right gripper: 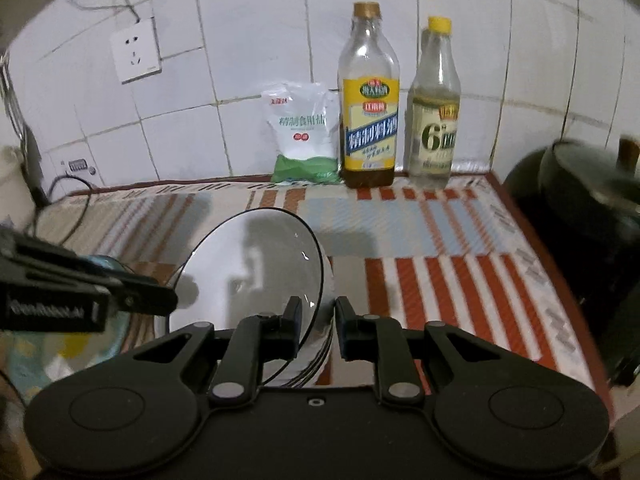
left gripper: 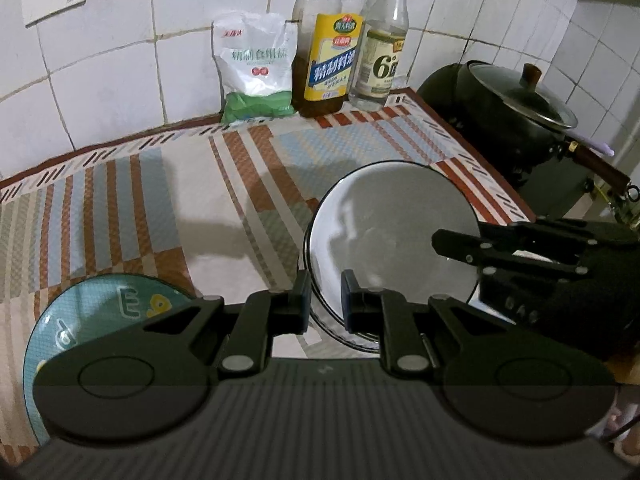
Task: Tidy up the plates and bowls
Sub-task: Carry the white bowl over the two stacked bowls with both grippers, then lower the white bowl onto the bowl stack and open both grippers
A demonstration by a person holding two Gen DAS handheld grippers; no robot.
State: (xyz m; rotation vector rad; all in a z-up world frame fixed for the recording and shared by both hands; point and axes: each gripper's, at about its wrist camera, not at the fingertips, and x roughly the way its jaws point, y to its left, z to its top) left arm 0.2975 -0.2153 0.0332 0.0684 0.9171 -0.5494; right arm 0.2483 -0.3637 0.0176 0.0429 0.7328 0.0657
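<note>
A white bowl with a black rim (left gripper: 392, 236) sits tilted over the striped mat, with both grippers at its edge. My left gripper (left gripper: 325, 304) straddles its left rim, jaws narrowly apart, the rim between them. My right gripper (right gripper: 318, 326) straddles the bowl's right rim (right gripper: 256, 272) the same way; it also shows in the left wrist view (left gripper: 472, 250) at the bowl's right side. A teal patterned plate (left gripper: 100, 320) lies on the mat at the lower left, partly hidden by my left gripper. The left gripper shows in the right wrist view (right gripper: 132, 300) at the left.
A salt bag (left gripper: 256, 68), an oil bottle (left gripper: 328, 60) and a vinegar bottle (left gripper: 384, 52) stand against the tiled wall. A dark lidded pot (left gripper: 516, 108) with a wooden handle sits at the right. A wall socket (right gripper: 136, 50) and cables are at the left.
</note>
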